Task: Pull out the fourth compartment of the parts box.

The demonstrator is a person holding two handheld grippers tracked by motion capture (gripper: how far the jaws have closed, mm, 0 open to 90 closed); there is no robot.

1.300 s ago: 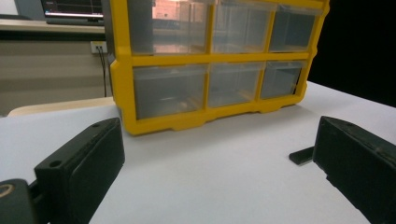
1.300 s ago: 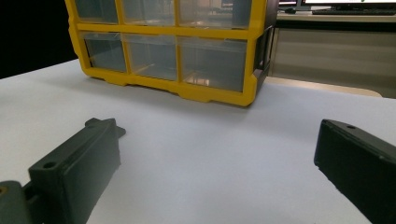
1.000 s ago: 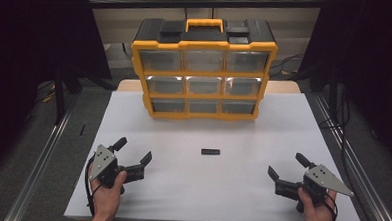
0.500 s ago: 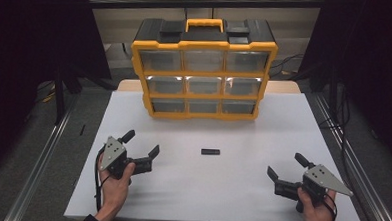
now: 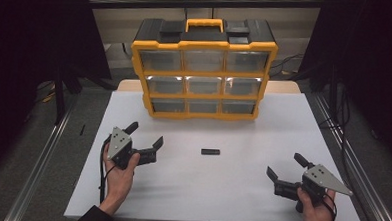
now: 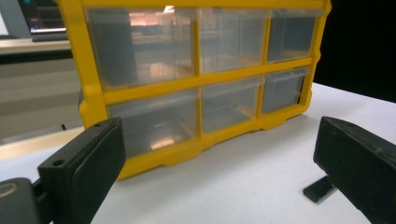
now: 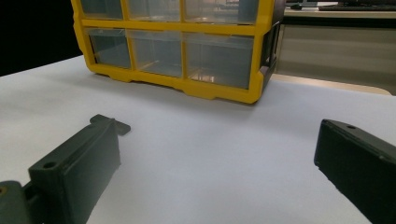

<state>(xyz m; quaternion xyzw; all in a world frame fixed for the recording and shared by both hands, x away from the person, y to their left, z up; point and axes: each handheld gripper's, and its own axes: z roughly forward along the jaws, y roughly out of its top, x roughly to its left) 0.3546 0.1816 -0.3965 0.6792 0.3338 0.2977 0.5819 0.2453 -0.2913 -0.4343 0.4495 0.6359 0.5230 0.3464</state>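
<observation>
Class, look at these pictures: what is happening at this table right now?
A person holds a gripper in each hand over a white table. The left gripper and right gripper are both open and hold nothing. A small black piece lies between them, untouched, before a yellow drawer cabinet whose drawers are shut.

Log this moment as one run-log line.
left hand-held gripper: open, empty | right hand-held gripper: open, empty | small black part: on table, untouched | drawer organizer: drawers closed

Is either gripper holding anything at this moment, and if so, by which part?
Nothing is held. The left gripper and the right gripper both have their jaws open and empty above the white table. The small black piece lies untouched between them.
</observation>
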